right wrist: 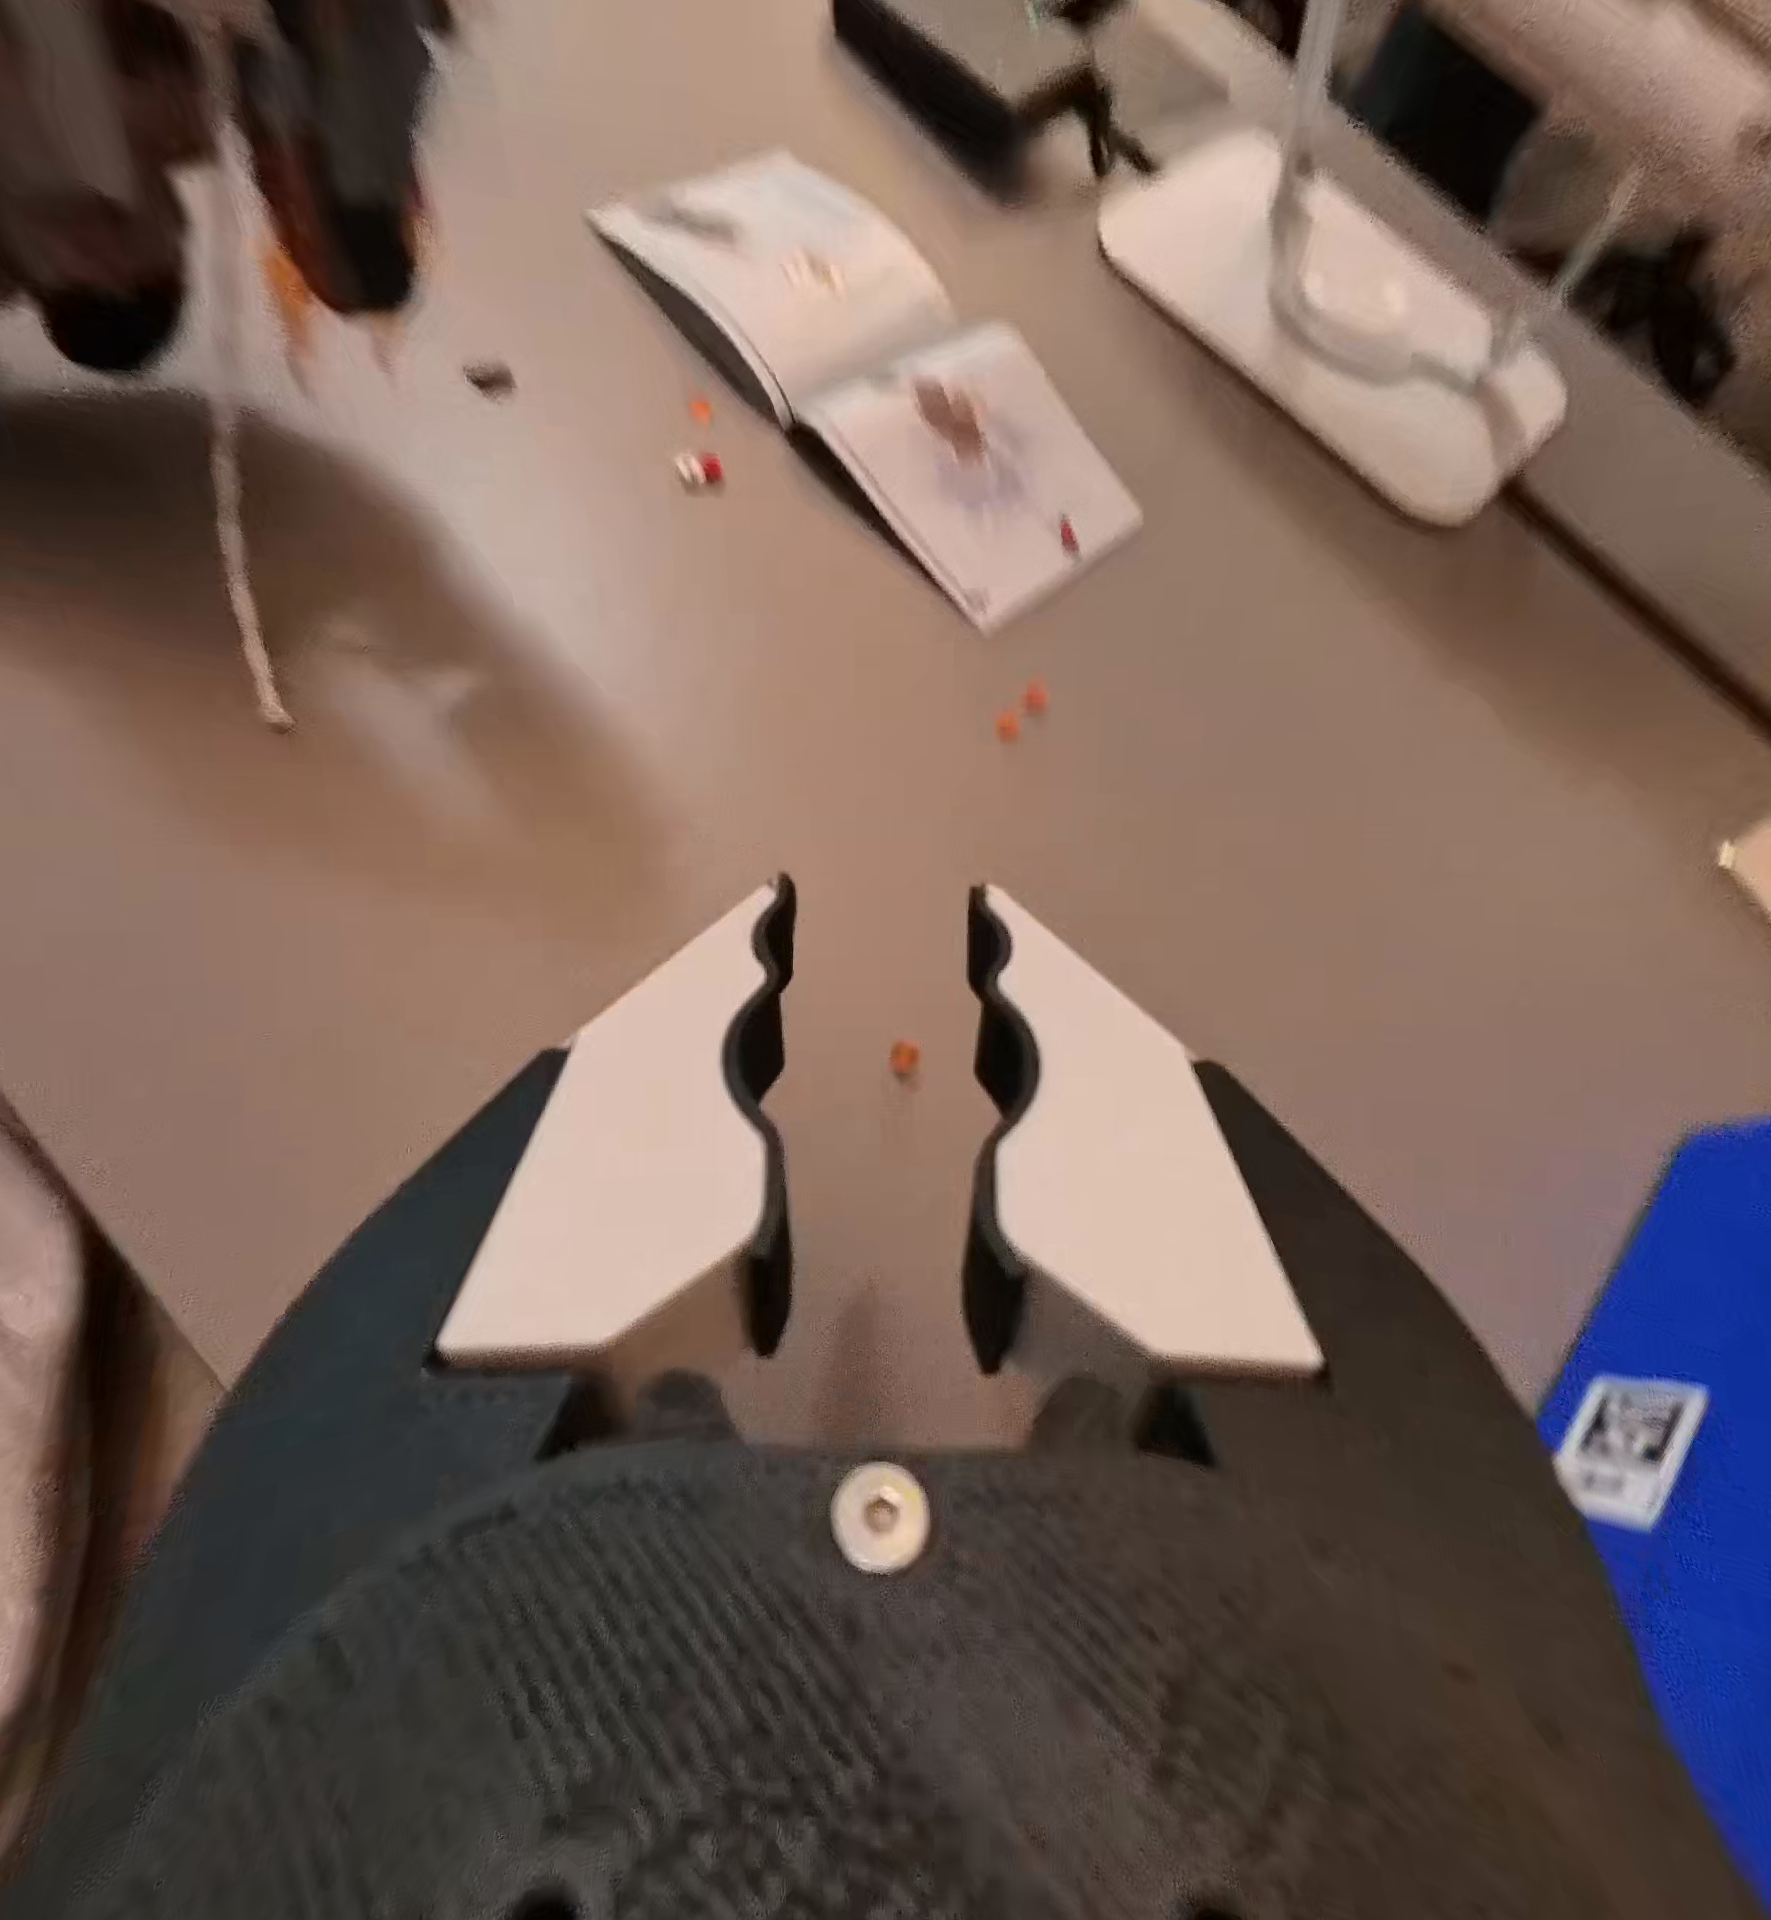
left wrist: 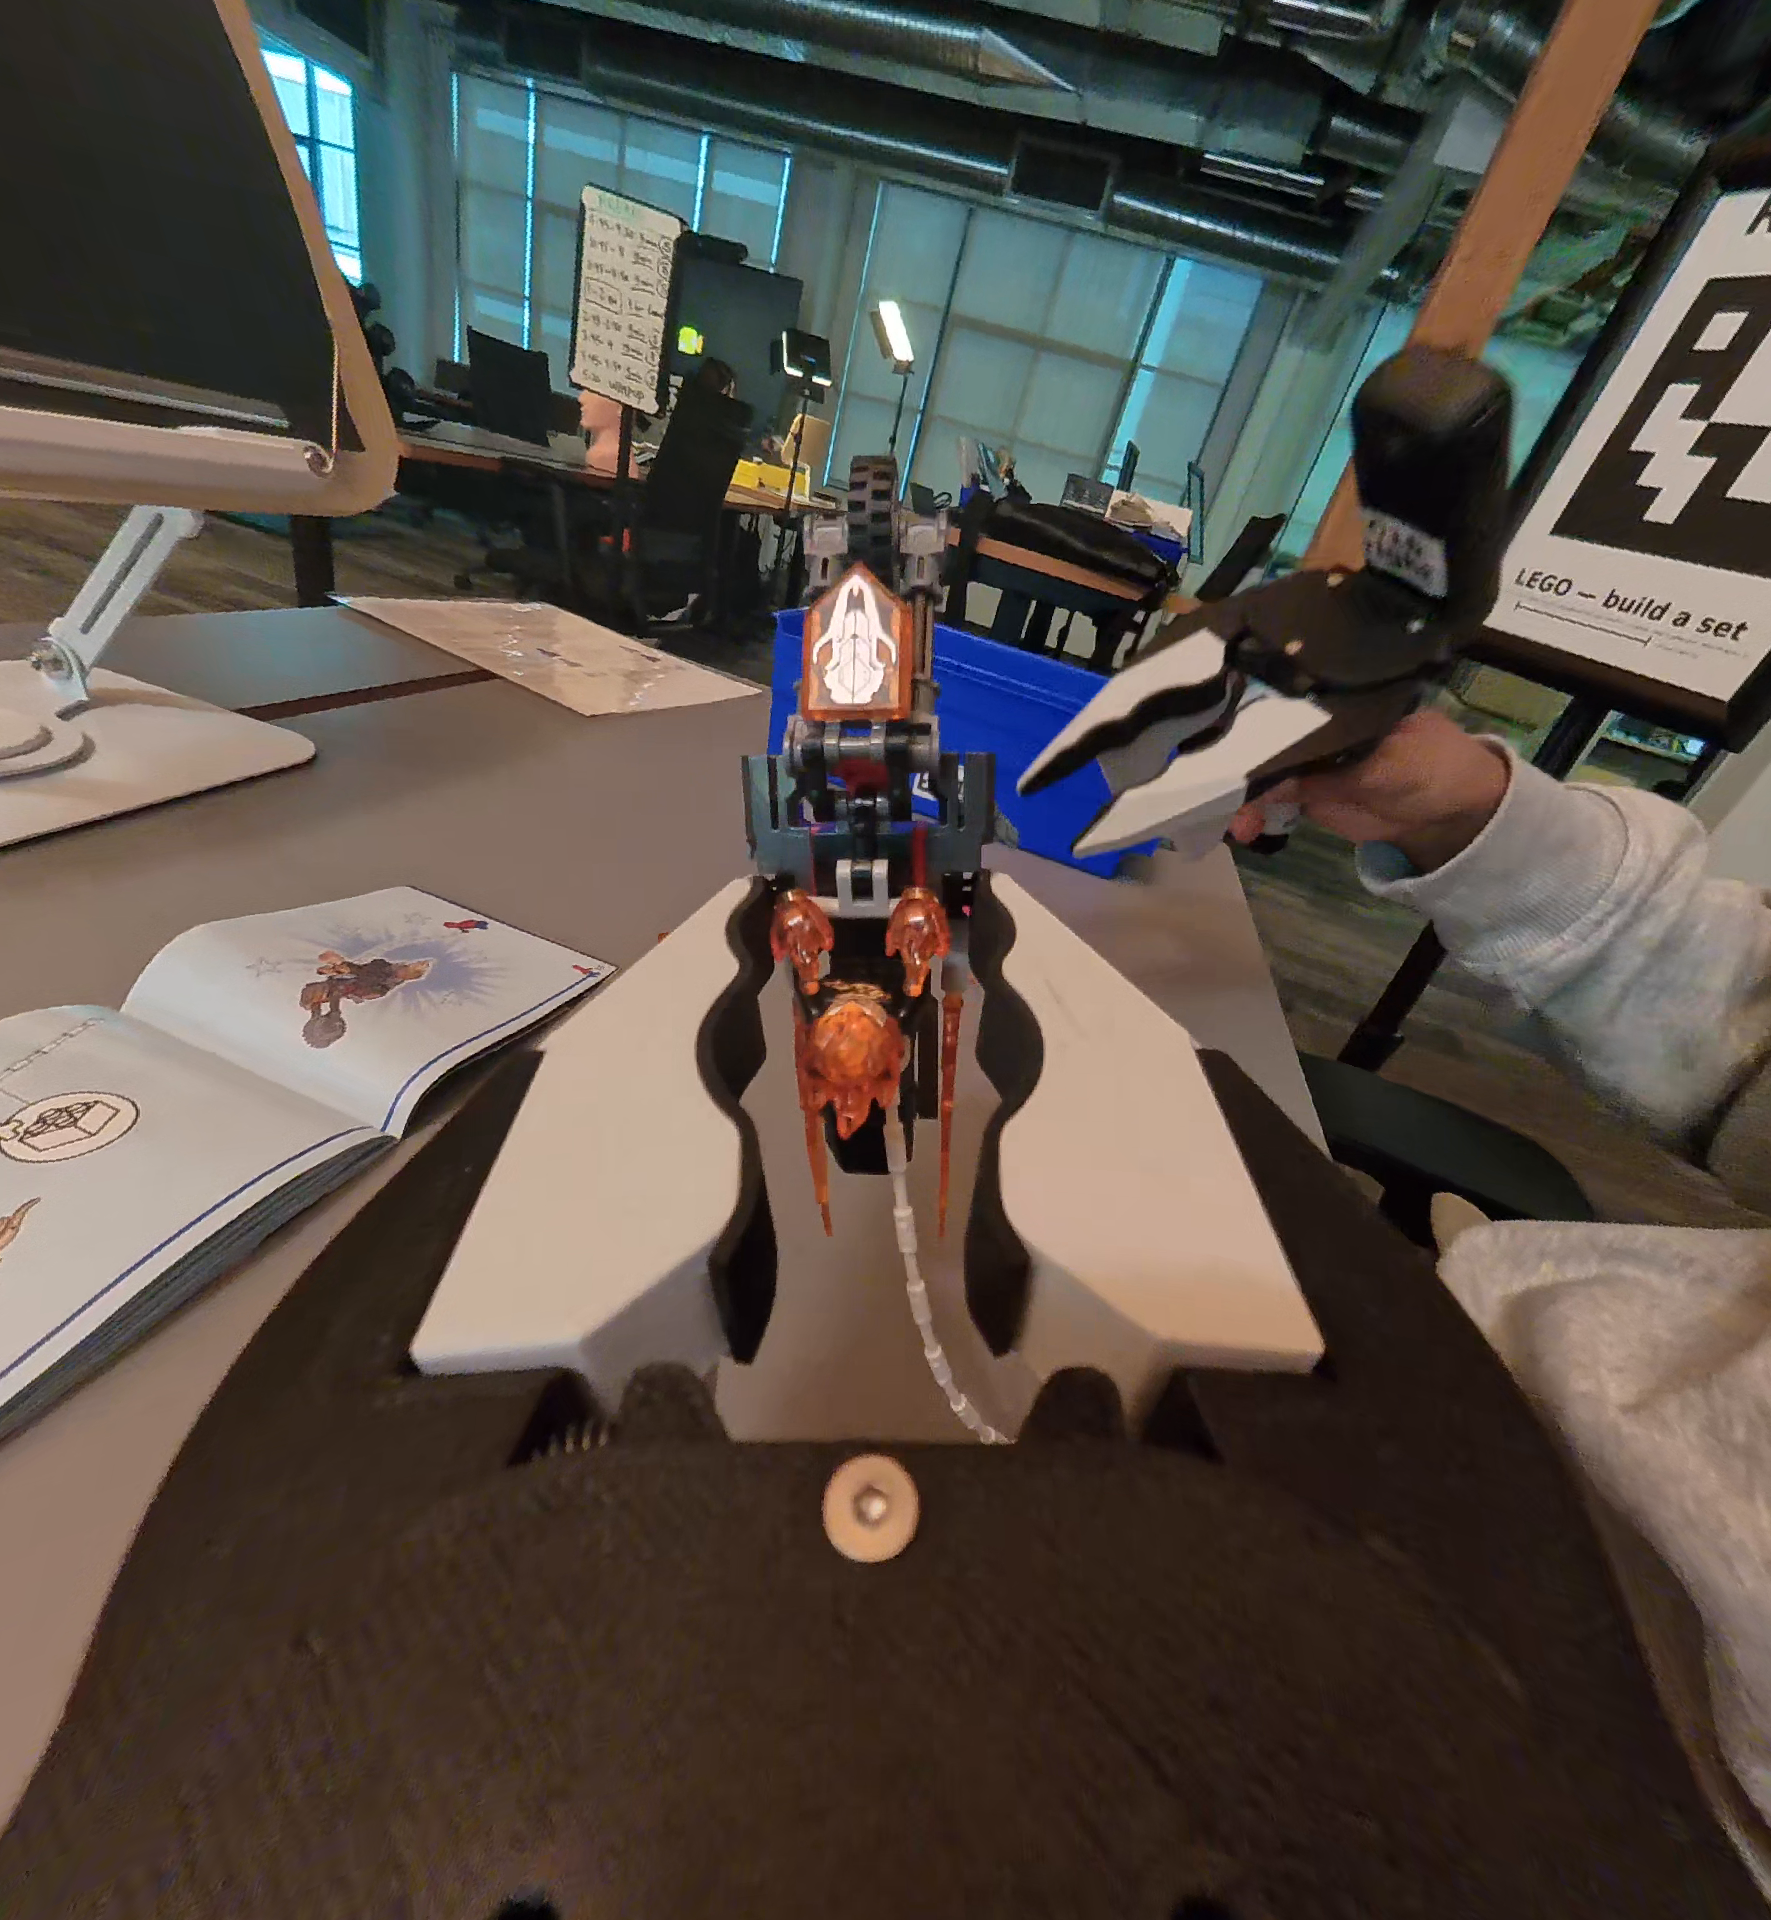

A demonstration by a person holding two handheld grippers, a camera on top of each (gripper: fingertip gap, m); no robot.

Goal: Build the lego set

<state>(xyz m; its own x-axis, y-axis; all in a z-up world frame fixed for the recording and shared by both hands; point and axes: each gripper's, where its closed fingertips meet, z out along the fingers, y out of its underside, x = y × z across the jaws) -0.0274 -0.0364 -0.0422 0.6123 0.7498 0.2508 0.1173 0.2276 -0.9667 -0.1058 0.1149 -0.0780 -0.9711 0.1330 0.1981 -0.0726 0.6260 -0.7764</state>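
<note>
My left gripper (left wrist: 870,883) is shut on a black Lego model (left wrist: 860,1039) with clear orange flame pieces, held upright above the table. The model has an orange shield piece (left wrist: 855,644) and a black wheel (left wrist: 873,509) at its top. A white chain (left wrist: 922,1299) hangs from it. My right gripper (right wrist: 876,894) is open and empty above the grey table (right wrist: 652,779). It also shows in the left wrist view (left wrist: 1057,816), to the right of the model and apart from it. In the blurred right wrist view the model (right wrist: 341,208) is at the upper left.
An open instruction booklet (left wrist: 185,1091) (right wrist: 891,384) lies on the table. Small loose orange pieces (right wrist: 904,1058) (right wrist: 1021,712), a red and white piece (right wrist: 699,468) and a dark piece (right wrist: 489,379) are scattered near it. A blue bin (right wrist: 1743,1351) (left wrist: 1006,707) stands at the table's edge. A white monitor stand (left wrist: 50,748) is beyond.
</note>
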